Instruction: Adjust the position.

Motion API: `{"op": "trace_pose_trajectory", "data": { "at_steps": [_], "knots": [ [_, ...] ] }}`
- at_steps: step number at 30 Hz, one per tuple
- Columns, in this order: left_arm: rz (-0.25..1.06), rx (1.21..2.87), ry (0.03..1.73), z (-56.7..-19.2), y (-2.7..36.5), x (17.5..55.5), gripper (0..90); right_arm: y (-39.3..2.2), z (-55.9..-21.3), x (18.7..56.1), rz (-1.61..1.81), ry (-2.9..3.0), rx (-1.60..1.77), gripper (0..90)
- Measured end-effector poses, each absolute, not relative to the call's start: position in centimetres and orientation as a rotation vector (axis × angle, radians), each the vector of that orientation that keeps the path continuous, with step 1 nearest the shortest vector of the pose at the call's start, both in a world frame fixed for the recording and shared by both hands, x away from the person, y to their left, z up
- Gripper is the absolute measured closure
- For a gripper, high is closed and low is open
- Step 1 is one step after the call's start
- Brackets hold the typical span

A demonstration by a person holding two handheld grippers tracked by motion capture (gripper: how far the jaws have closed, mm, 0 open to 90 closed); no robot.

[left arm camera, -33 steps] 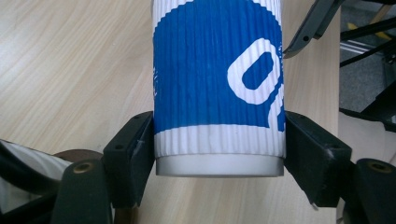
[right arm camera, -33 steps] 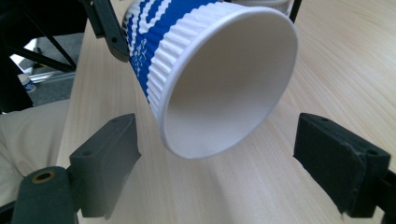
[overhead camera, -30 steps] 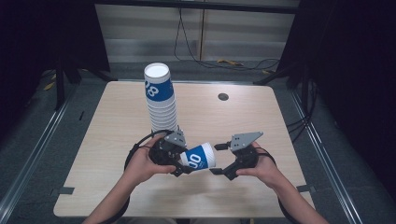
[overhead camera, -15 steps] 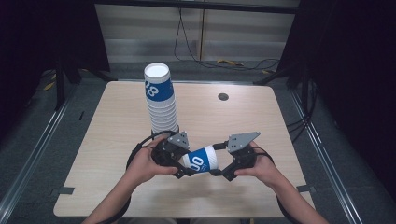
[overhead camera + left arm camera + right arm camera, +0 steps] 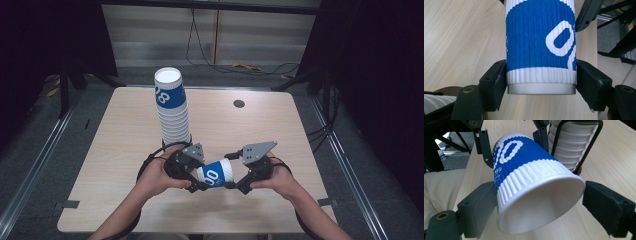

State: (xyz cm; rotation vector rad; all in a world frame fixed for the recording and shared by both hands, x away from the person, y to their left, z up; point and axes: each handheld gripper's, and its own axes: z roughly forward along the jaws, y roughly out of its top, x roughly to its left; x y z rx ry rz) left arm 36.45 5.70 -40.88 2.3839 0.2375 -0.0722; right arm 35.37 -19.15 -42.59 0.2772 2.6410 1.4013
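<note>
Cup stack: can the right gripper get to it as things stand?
Probably not directly. The right gripper sits at the rim of the cup that the left gripper clamps by its base; that cup and the left hand lie between it and the cup stack.

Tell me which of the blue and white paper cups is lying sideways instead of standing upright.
The single cup held between the left gripper and right gripper lies sideways near the table's front edge; the rest stand nested in the tall stack behind it.
</note>
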Motion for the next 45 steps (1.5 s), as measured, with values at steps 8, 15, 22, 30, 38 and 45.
{"op": "trace_pose_trajectory", "data": {
  "at_steps": [8, 15, 22, 30, 38, 45],
  "knots": [
    [-0.058, 2.356, 0.246, -40.2, 6.1, 36.8, 29.6, -19.6, -43.4, 35.4, 1.39, 2.638, 0.357, 11.5],
    [-0.086, 2.342, 0.238, -40.2, 6.0, 36.6, 29.5, -19.5, -43.7, 35.4, 1.377, 2.65, 0.336, 11.0],
    [-0.101, 2.342, 0.226, -40.2, 6.0, 36.6, 29.6, -19.1, -43.6, 35.3, 1.362, 2.668, 0.285, 11.1],
    [-0.104, 2.341, 0.223, -40.4, 6.1, 36.6, 29.6, -19.0, -43.4, 35.3, 1.364, 2.66, 0.258, 11.6],
    [-0.097, 2.347, 0.217, -40.4, 5.9, 36.6, 29.7, -19.2, -43.3, 35.2, 1.347, 2.654, 0.228, 13.6],
    [-0.101, 2.362, 0.202, -40.6, 5.8, 36.6, 29.7, -19.3, -43.1, 35.1, 1.315, 2.666, 0.203, 15.6]
  ]
}}
